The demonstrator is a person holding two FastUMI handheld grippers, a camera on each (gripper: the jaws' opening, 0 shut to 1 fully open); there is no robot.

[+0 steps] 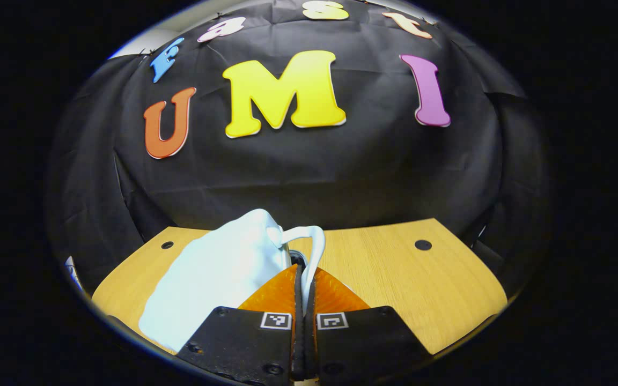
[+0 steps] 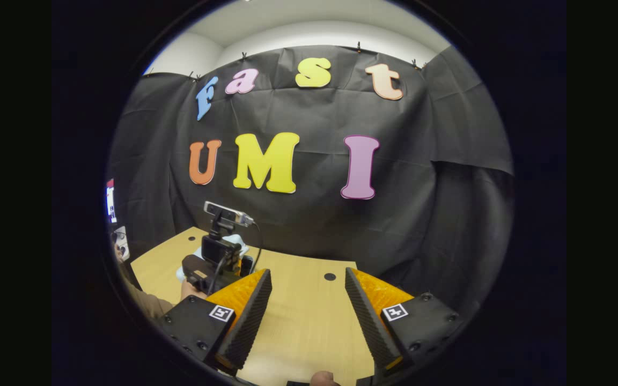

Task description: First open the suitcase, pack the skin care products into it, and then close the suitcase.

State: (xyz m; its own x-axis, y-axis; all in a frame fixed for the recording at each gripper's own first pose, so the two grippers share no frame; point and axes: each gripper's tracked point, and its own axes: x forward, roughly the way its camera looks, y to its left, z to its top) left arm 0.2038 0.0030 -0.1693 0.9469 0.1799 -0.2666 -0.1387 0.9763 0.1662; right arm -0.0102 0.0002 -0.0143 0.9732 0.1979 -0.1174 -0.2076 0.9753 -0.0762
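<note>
Standing on the wooden table (image 1: 395, 268), left of centre in the left gripper view: the pale blue suitcase (image 1: 218, 268), long axis running away toward the booth wall, white handle (image 1: 309, 252) arching off its near corner. Sitting right at that handle, far nearer than its partner: the left gripper (image 1: 304, 289), fingers pressed together on the handle's strap, pointing forward and level. Hovering well apart to the right over bare tabletop: the right gripper (image 2: 308, 305), jaws spread wide, holding nothing. Probably calling for a lift by the handle next.
</note>
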